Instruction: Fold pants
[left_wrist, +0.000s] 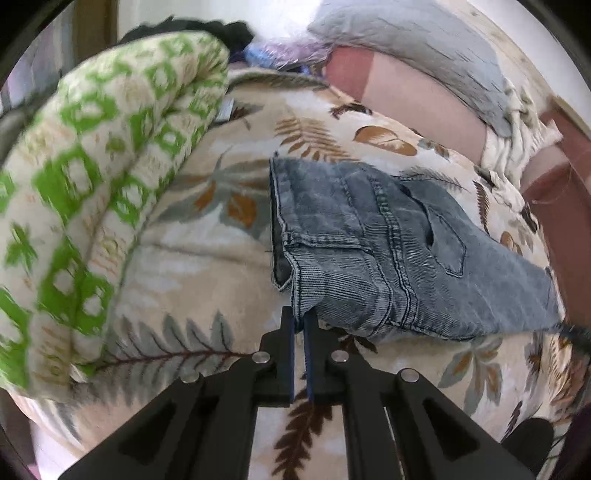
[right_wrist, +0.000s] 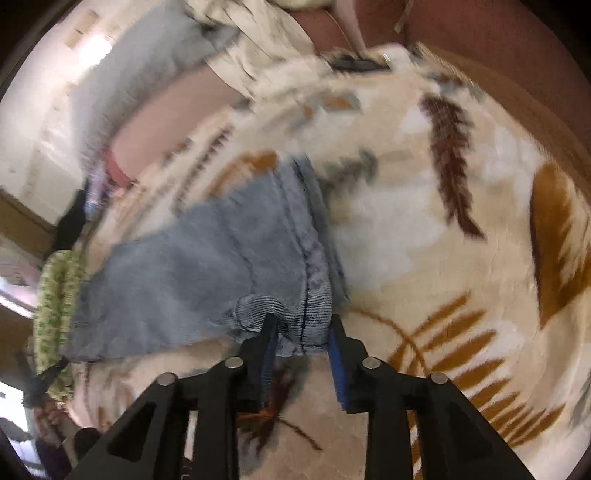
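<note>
leaf-print blanket covers the bed where the folded jeans lie. left gripper is pinched on their near corner; right gripper straddles an edge, fingers apart. judging: fold in progress; next, right closes.

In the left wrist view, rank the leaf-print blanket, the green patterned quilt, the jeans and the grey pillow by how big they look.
1. Leaf-print blanket, fills most of the frame.
2. Green patterned quilt, though it lies near the camera and the fisheye edge, so its size is unsure.
3. Jeans.
4. Grey pillow, farther off and cut by the frame edge.
</note>
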